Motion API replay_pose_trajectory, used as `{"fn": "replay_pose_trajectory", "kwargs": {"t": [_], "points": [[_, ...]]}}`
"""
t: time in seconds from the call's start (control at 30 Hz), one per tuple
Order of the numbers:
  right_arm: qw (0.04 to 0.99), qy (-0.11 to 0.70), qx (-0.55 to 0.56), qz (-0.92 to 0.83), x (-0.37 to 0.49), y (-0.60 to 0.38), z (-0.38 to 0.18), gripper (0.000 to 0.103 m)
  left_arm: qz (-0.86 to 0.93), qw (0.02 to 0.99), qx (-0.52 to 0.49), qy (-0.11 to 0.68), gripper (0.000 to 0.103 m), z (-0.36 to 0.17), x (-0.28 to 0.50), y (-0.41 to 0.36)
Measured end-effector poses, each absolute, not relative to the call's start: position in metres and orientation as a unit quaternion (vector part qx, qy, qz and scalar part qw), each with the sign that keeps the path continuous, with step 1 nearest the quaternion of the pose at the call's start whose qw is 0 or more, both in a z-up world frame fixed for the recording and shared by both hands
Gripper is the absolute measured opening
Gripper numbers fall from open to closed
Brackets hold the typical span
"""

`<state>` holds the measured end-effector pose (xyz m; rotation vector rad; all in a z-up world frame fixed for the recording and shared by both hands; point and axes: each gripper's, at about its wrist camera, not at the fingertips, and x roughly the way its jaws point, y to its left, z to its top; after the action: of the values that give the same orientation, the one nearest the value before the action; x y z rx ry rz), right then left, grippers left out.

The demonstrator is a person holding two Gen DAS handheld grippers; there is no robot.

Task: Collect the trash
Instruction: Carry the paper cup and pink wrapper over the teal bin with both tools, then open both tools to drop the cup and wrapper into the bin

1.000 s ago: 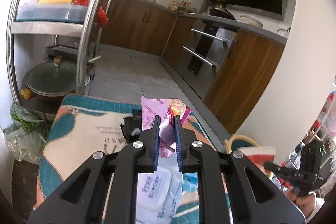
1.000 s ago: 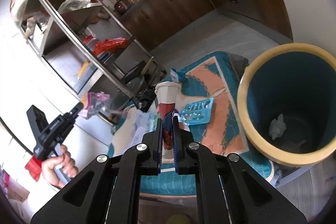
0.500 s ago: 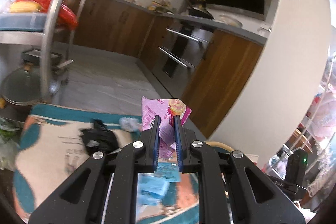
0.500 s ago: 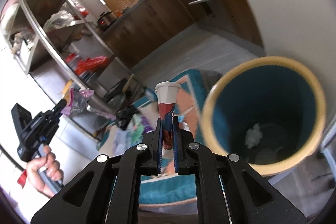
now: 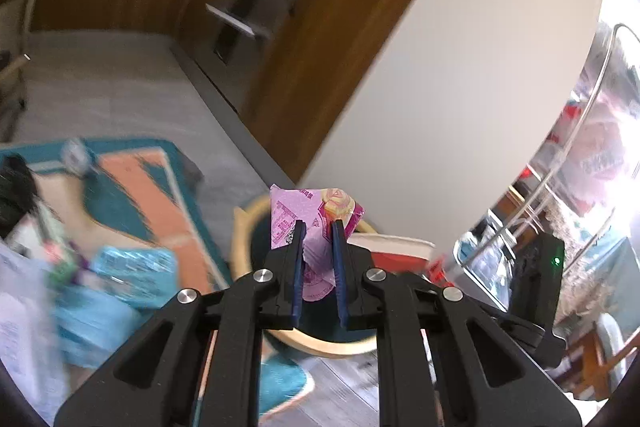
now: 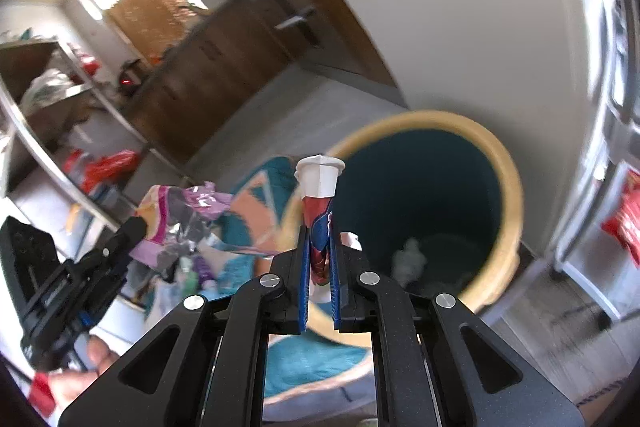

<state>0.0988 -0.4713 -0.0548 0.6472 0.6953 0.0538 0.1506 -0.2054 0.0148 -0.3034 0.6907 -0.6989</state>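
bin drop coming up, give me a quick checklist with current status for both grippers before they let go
1. Left gripper shut on the pink wrapper: ok.
2. Right gripper shut on the squeezed tube, cap up: ok.
3. Bin open, only some crumpled white scraps at the bottom: ok.
4. Tube over the bin's opening: cannot tell; in the right wrist view it appears against the near rim.
5. Wrapper over the bin: cannot tell; the bin shows behind it, but depth is unclear.
6. Grippers apart from each other: ok, the left gripper is off to the side.

crumpled pink wrapper (image 5: 316,223) and upright toothpaste tube (image 6: 319,203) above blue bin (image 6: 506,187).
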Motion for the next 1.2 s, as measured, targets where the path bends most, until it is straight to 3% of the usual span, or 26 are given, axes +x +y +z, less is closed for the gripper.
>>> {"fn": "replay_pose_trajectory", "kwargs": {"t": [0.27,0.7,0.77,1.2], "points": [[0.874,0.372,0.312,-0.003,0.104,-0.481,-0.073,0.011,-0.339,0.847,-0.112,0.394,0.013,-0.026,0.163,-0.256],[0.861,0.408,0.304,-0.005,0.117,-0.466,-0.084,0.016,-0.319,0.835,-0.096,0.439,0.014,-0.053,0.172,-0.257],[0.858,0.413,0.306,-0.005,0.118,-0.465,-0.085,0.017,-0.316,0.835,-0.098,0.440,0.017,-0.053,0.172,-0.252],[0.864,0.400,0.306,-0.010,0.115,-0.466,-0.082,0.041,-0.301,0.852,-0.106,0.414,0.061,-0.042,0.162,-0.215]]}}
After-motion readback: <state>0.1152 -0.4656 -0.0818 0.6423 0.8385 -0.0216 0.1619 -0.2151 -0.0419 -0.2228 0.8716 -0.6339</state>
